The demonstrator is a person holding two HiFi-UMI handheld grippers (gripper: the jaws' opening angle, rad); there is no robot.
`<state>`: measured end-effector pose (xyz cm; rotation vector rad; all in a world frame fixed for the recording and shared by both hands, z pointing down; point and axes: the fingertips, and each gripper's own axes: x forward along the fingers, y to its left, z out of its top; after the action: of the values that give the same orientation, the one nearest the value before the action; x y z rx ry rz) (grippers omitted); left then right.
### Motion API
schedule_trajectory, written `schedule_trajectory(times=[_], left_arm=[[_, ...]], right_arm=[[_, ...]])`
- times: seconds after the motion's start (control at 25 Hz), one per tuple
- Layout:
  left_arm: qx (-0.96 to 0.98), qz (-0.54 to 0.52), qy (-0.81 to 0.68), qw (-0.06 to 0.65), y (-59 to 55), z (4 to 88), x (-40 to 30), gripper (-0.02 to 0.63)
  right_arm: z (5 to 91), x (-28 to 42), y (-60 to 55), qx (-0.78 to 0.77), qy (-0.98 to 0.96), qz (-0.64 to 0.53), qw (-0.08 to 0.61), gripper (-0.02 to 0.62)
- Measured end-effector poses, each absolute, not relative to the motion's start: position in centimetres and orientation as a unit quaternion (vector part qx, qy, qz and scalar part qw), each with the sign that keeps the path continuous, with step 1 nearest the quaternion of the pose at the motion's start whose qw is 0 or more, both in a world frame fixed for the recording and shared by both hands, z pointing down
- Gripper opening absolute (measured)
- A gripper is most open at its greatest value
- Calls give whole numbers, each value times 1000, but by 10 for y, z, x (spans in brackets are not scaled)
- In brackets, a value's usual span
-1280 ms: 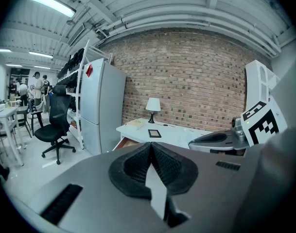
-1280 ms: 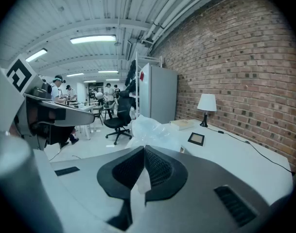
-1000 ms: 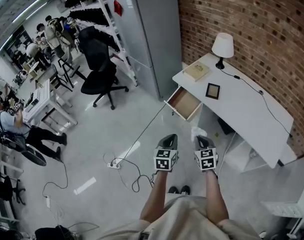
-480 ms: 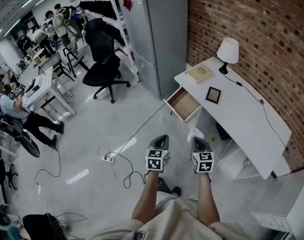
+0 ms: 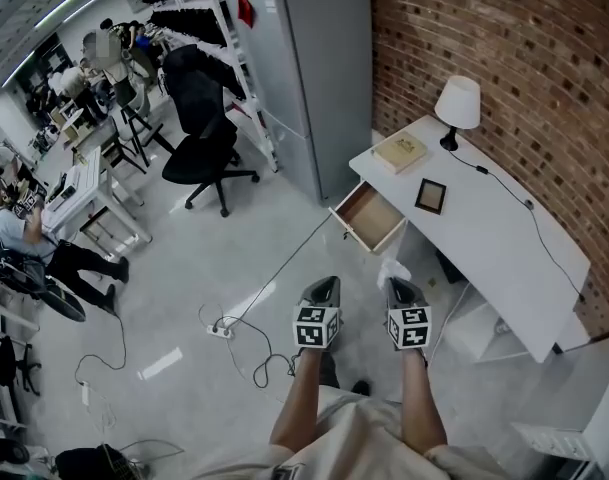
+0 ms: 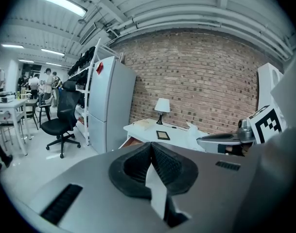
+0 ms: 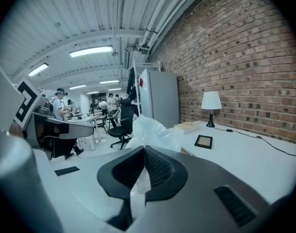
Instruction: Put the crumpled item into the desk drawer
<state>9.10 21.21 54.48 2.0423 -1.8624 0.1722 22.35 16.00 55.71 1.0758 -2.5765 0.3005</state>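
A crumpled white item (image 5: pixel 393 268) (image 7: pixel 150 130) sticks out of my right gripper (image 5: pixel 401 286) (image 7: pixel 144 152), which is shut on it. My left gripper (image 5: pixel 324 284) (image 6: pixel 150 147) hangs beside it, shut with nothing between its fingers. Both are held above the floor, a short way in front of the open wooden drawer (image 5: pixel 369 214) at the left end of the white desk (image 5: pixel 484 228). The left gripper view also catches the crumpled item (image 6: pixel 192 128) and the drawer (image 6: pixel 130 142) below the desk top.
On the desk stand a white lamp (image 5: pixel 457 103), a book (image 5: pixel 399 151) and a small dark frame (image 5: pixel 429 196). A grey cabinet (image 5: pixel 319 68) rises behind the drawer, a black office chair (image 5: pixel 209 153) to its left. A cable and power strip (image 5: pixel 222 331) lie on the floor.
The head view has swayed slightly. Both grippers stay side by side short of the drawer, and the right one still holds the crumpled item.
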Motion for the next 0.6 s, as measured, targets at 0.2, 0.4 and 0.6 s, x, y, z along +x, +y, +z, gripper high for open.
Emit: schedule_trajectory(times=[0.2, 0.4, 0.6], left_arm=[[741, 60, -643, 184, 166, 549, 75, 17], [755, 67, -624, 193, 116, 557, 46, 17], [776, 71, -596, 191, 56, 555, 20, 17]], right_arm=[[569, 209, 119, 398, -894, 113, 174, 26], [579, 174, 77, 407, -886, 117, 187, 27], [576, 143, 24, 430, -875, 117, 187, 26]])
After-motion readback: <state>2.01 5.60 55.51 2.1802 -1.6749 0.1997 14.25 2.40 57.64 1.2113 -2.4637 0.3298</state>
